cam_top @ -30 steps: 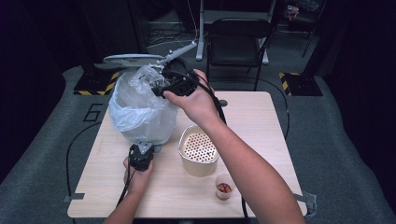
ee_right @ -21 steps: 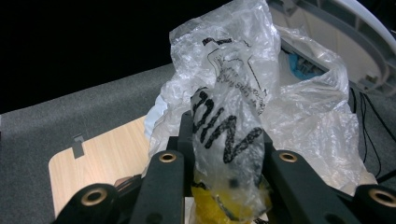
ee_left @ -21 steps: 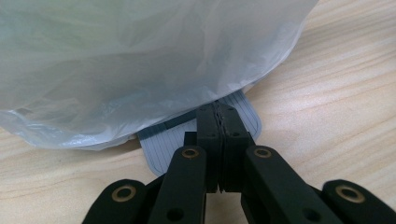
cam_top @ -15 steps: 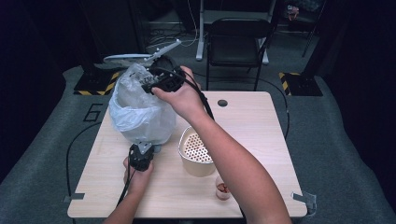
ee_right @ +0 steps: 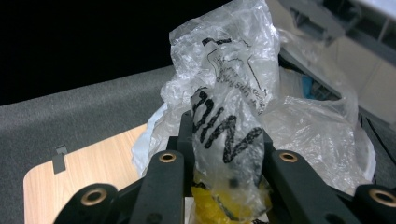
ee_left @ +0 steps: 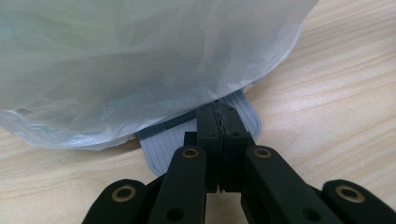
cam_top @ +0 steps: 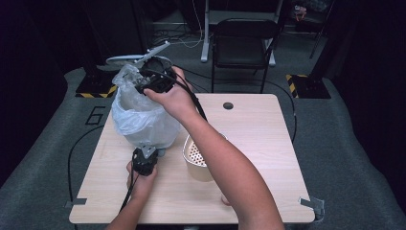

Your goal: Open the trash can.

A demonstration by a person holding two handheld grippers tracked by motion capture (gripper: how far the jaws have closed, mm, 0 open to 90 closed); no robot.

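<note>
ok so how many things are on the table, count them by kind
plastic bag: 1
grey ribbed base under the bag: 1
perforated beige container: 1
hand-held tools, left tool shut on the base, right tool shut on the bag's top: 2
total: 5

Each hand-held gripper (cam_top: 145, 160) was black, with two flat black arms joined by round brass-coloured pins. A thin black cable (cam_top: 128, 194) ran back from each one. The person's forearms (cam_top: 230, 172) were bare, with no sleeves.
</note>
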